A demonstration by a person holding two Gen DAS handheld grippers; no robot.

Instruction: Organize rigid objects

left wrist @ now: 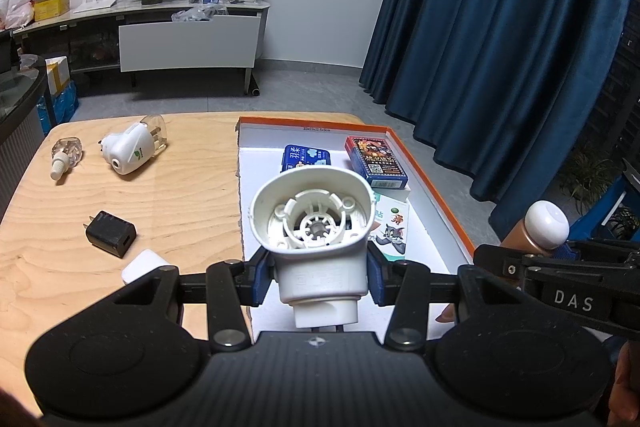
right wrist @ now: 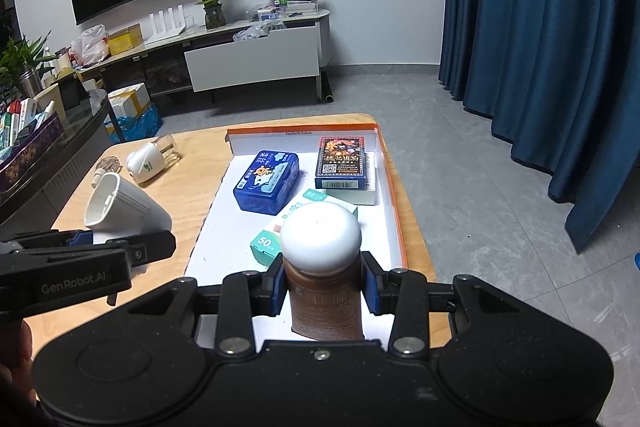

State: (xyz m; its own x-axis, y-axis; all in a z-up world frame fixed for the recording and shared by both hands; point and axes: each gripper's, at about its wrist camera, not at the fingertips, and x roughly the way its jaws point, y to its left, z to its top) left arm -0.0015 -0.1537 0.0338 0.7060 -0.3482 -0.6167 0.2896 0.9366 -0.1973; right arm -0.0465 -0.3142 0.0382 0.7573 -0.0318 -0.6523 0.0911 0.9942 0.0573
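Note:
My left gripper [left wrist: 320, 277] is shut on a white plastic plug-in housing [left wrist: 316, 227], its hollow end facing away, held over the near left part of the orange-rimmed white tray [left wrist: 436, 187]. My right gripper [right wrist: 323, 289] is shut on a brown bottle with a white domed cap [right wrist: 320, 239], held above the tray's near end [right wrist: 396, 211]. The bottle [left wrist: 540, 227] also shows at the right edge of the left wrist view. In the tray lie a blue tin [right wrist: 267, 183], a dark card box [right wrist: 344, 163] and a teal carton [right wrist: 276, 227].
On the wooden table [left wrist: 168, 211] left of the tray lie a white plug-in diffuser [left wrist: 132, 147], a small clear bottle [left wrist: 66, 155], a black charger [left wrist: 111, 234] and a white block [left wrist: 144, 265]. A dark blue curtain [right wrist: 540, 47] hangs on the right.

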